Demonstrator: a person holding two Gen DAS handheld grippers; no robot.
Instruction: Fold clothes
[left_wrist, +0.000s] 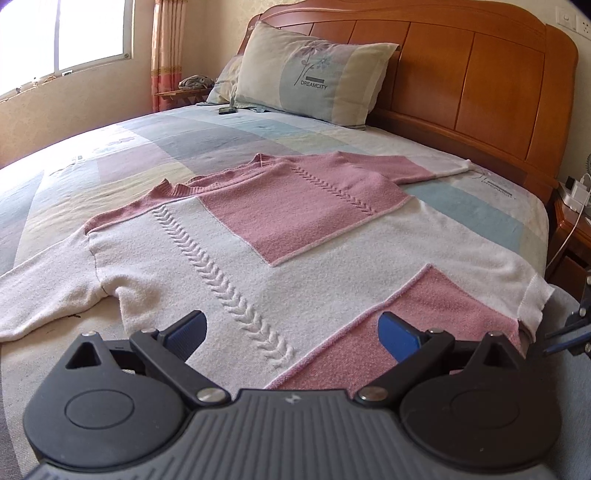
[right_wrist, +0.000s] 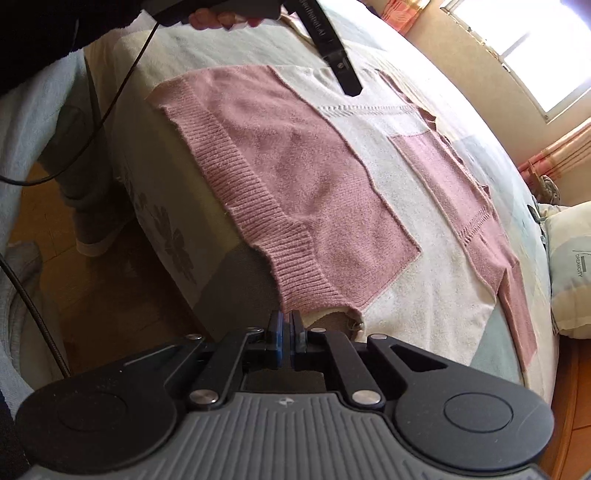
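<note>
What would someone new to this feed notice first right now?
A pink and cream patchwork sweater lies spread flat across the bed, its ribbed pink hem at the bed's near edge. The left tongs hover wide open over the sweater's lower part, while the right tongs are shut just off the hem corner. A pillow leans against the wooden headboard.

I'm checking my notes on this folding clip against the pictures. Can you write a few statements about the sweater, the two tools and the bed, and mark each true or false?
1. The sweater lies spread flat on the bed. True.
2. The left tool is clamped shut on a sleeve. False: its fingers stand wide apart over the hem, holding nothing.
3. The right tool has its fingers closed together at the bed's edge. True.
4. The sweater is solid blue. False: it is cream with pink panels.
5. A pillow leans against the headboard. True.
</note>
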